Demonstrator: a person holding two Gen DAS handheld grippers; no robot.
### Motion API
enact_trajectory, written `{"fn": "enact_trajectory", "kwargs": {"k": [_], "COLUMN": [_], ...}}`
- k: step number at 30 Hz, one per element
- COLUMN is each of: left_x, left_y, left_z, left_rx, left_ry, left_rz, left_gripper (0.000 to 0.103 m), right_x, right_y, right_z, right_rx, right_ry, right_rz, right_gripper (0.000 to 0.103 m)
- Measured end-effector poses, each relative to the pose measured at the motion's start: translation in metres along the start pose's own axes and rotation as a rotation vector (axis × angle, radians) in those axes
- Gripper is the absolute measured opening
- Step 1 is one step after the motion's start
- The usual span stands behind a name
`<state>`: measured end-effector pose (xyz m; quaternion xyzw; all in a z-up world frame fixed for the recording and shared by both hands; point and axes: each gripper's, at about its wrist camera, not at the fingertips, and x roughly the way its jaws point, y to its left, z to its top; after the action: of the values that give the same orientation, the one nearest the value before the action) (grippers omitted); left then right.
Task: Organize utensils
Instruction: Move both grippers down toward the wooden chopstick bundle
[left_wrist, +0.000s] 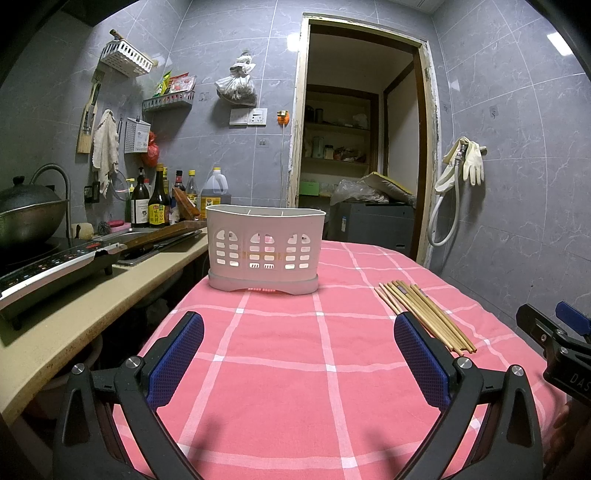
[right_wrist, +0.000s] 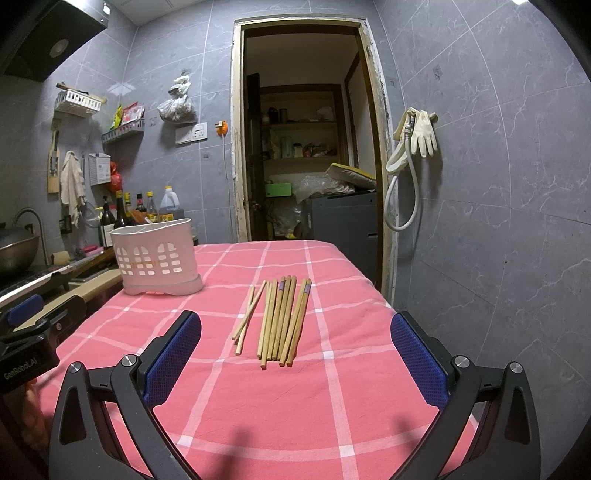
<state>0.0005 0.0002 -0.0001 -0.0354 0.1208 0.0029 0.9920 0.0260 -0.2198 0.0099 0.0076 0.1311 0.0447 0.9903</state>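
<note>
Chopsticks (right_wrist: 275, 319) loose on pink checked tablecloth (right_wrist: 332, 406), all fanned out only in right wrist view; partly hidden behind a finger at 2 o'clock in left view. White utensil caddy (left_wrist: 263, 250) dead ahead at 12 there, wok (left_wrist: 27, 218) at 9. Left gripper (left_wrist: 299, 354) and right gripper (right_wrist: 295, 354) spread wide, holding nothing, touching nothing.

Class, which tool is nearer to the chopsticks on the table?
Right. The right tool faces the chopsticks straight ahead; the left tool sits off to their left, facing the utensil holder.
</note>
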Motion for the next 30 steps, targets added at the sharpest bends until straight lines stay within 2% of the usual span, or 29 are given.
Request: {"fn": "enact_trajectory", "kwargs": {"k": [11,18,25,30], "left_x": [0.005,0.036,0.08,0.115], "left_y": [-0.008,-0.01,-0.019,-0.033], "left_z": [0.005,0.049,0.075,0.08], "left_rx": [0.022,-0.001,-0.009,0.026], "left_ry": [-0.043,-0.039,0.046,0.108], "left_rz": [-0.014,-0.039,-0.079,-0.107], "left_gripper": [0.101,0.101,0.101,0.101], "right_x": [0.004,0.018,0.059,0.099], "right_y": [-0.006,-0.013,-0.027,-0.039], "right_z": [0.019,0.052,0.082,0.091], "right_rx": [-0.037,-0.085,-0.093,-0.085], "right_ry": [-0.047,-0.092,-0.018,0.079], "right_rz": [-0.002,-0.009,0.004,0.022], "right_gripper": [0.103,0.103,0.103,0.103]}}
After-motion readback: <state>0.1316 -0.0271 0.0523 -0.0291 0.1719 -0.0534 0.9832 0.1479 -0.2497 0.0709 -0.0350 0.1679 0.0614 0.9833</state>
